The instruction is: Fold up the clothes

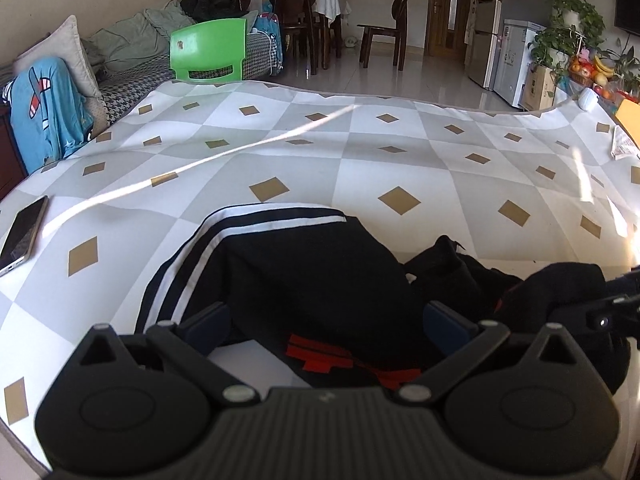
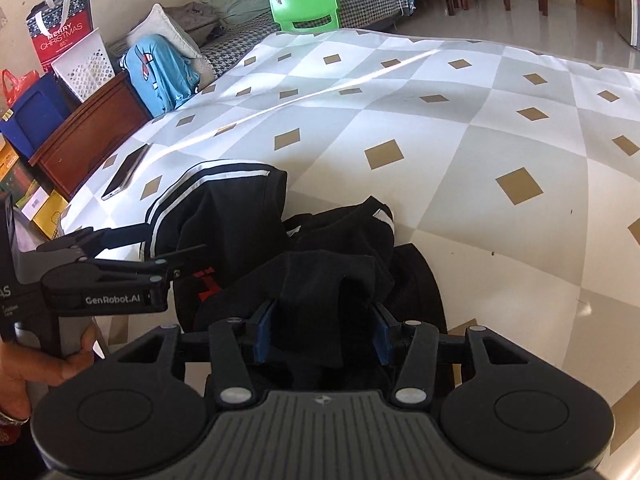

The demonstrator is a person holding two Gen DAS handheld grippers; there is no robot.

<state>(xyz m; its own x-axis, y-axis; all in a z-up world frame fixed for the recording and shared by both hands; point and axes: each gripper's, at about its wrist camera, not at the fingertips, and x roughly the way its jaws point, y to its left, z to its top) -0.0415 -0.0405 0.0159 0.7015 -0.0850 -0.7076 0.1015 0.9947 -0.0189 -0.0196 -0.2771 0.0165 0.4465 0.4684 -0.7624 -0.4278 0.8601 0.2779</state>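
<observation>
Left wrist view: the black garment is bunched right in front of the left tool, on the near edge of the tabletop with its diamond-pattern cloth.
Left tool state: fingers spread wide, fabric sitting in the gap between the blue pads, not pinched as far as I can see.
Garment lie, left view: the striped white band curves along the far-left edge; a red print shows low, close to the tool. The rest trails off to the right in a heap.
Side stuff: a phone sits well off to the left, clear of the cloth pile.
Right wrist view: the right tool has a fold of the same garment standing up between its pads.
Right tool state: fingers partly apart with cloth between them; whether they really bite it, can't tell.
Which is nearer: the left tool comes in from the left at the striped end, the right tool sits on the crumpled end, so the garment's long run goes left to right between them.
Fold status: still crumpled, no flat fold visible anywhere.
</observation>
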